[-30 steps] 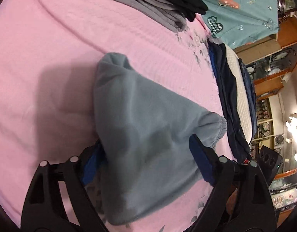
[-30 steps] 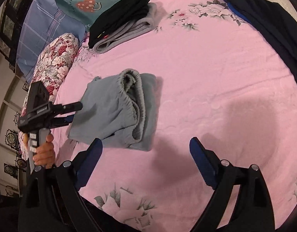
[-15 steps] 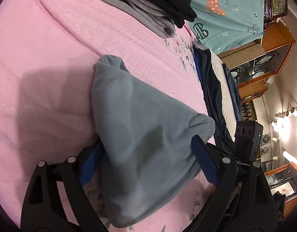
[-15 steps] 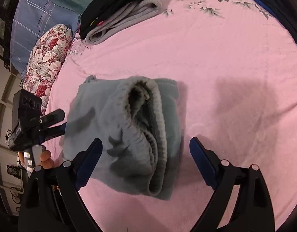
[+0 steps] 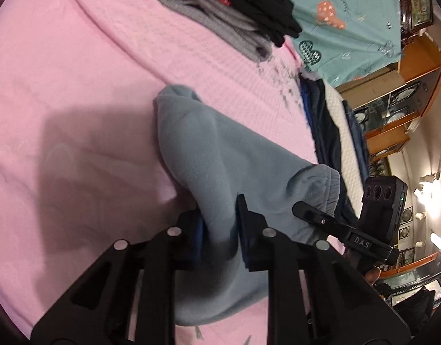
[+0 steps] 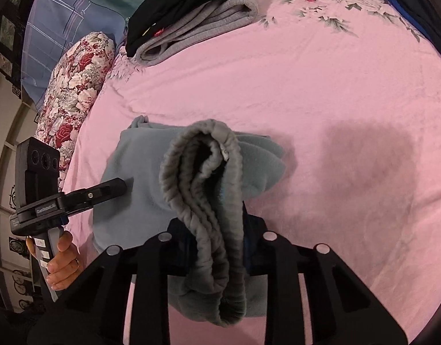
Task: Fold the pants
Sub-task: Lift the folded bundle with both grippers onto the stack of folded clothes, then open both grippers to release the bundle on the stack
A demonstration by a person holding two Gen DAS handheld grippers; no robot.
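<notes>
Grey-blue fleece pants (image 5: 220, 158) already folded; your left gripper (image 5: 219, 230) pinched folded edge, right gripper (image 6: 214, 238) clamped waistband; next likely lift together to stack (image 6: 191, 8).

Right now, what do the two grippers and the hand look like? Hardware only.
Both alike. Left gripper: black slotted arms, silver rivets, blue pads on black fingers. Right gripper: same build. From the side, each carries a black box with three round lenses, and the right's white marking reads DAS. The bare left hand wears a ring. No cables or sleeves visible.
</notes>
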